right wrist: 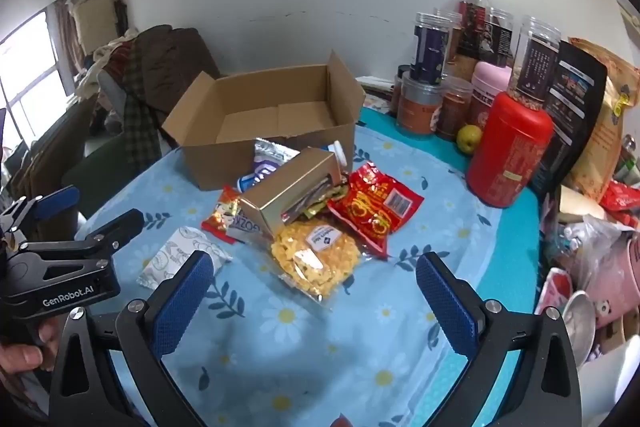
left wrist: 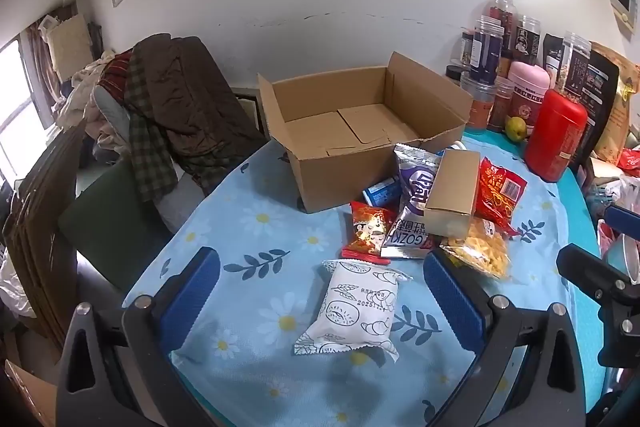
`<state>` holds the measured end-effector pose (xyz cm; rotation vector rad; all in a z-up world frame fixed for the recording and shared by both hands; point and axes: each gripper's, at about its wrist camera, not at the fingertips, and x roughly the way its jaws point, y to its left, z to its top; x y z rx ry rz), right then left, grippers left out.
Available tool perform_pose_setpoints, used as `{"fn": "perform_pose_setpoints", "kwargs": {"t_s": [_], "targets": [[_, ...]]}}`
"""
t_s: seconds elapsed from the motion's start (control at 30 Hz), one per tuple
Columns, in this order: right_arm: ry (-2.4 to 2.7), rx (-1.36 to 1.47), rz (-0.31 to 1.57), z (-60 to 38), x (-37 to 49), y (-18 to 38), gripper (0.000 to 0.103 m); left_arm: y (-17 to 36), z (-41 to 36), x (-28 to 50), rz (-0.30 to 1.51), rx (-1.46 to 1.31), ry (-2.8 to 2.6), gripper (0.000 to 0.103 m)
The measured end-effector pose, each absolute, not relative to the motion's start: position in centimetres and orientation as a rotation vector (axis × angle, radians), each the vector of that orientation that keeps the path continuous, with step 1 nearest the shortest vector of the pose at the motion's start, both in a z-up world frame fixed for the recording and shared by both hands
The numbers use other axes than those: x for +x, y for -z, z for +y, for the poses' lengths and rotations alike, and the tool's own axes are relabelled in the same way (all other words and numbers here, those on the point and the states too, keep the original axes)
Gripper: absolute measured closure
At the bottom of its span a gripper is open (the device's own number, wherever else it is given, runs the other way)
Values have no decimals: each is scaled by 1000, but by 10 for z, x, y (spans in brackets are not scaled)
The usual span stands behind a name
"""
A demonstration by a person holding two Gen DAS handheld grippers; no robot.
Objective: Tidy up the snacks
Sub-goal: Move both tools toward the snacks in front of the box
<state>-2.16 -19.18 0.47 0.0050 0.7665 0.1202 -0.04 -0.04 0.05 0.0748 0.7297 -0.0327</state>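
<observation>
With both claws, left claw [left wrist: 320, 291] and right claw [right wrist: 312, 291], spread wide and empty, we should lower squarely over the white snack packet [left wrist: 354, 311] near the surface's front edge, then carry it to the open cardboard box [left wrist: 360, 131].

Both the left gripper [left wrist: 320, 295] and the right gripper [right wrist: 314, 299] have black angular frames with silver round screws beside blue ribbed fingers [right wrist: 184, 303], and white "GenRobot.AI" lettering marks the left one's black body behind its fingers.
</observation>
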Motion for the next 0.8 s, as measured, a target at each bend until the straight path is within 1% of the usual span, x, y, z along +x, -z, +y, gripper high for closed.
{"fn": "perform_pose_setpoints", "kwargs": {"t_s": [0.8], "targets": [[-119,11,748,-190,-31,-10,0,-7,-4,-11,706,77,67,0]]}}
